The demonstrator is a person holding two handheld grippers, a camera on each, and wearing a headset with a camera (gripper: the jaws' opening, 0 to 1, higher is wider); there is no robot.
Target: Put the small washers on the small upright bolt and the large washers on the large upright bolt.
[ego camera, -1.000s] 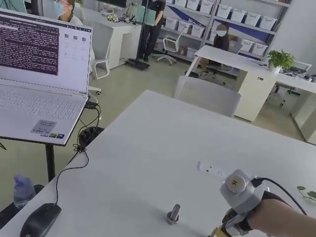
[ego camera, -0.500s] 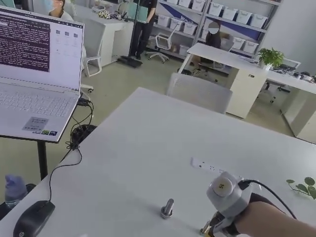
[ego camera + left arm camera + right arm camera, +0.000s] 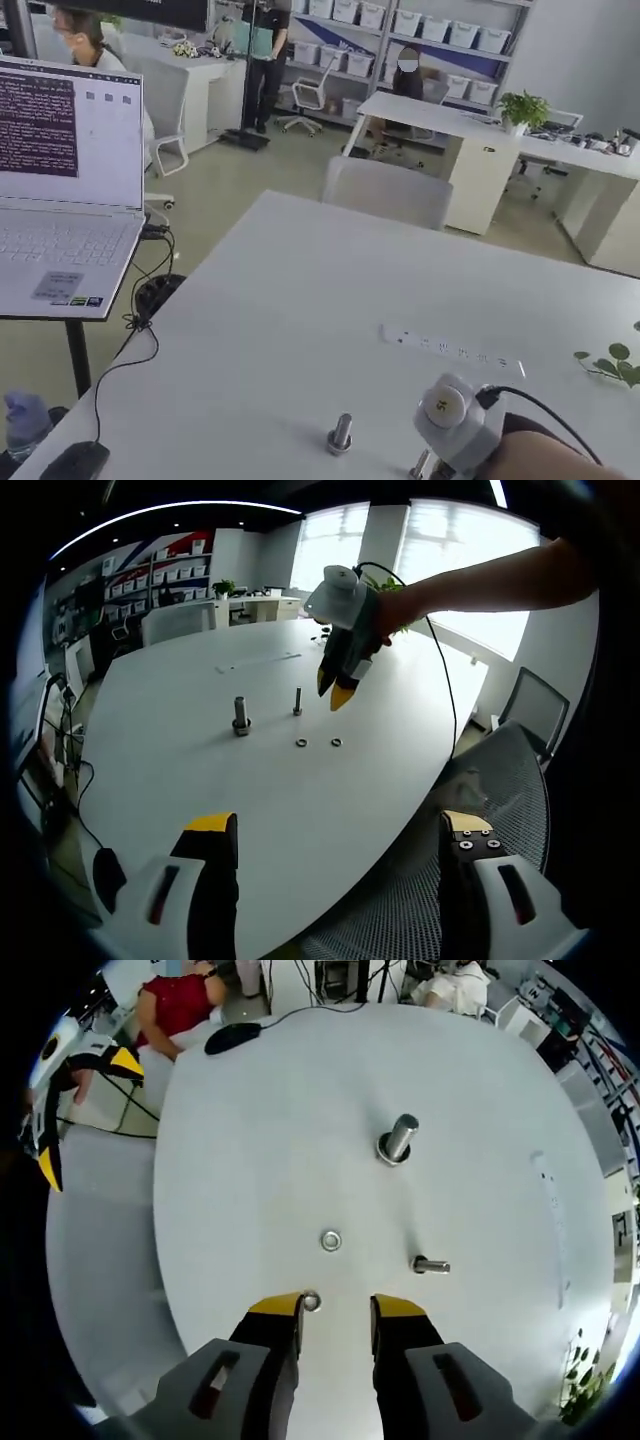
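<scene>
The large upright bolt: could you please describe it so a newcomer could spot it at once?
On the white table, near two loose washers, two bolts stand upright. The large upright bolt is the thick one on a wide base; the small bolt beside it is far thinner.

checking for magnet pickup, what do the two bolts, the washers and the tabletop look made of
Large bolt and small bolt: likely steel, grey with a bright sheen along the shanks. Washers: probably plated metal, silvery rings with small glints, though too small to be sure. Tabletop: smooth matt white surface, perhaps laminate; its core is hidden.
</scene>
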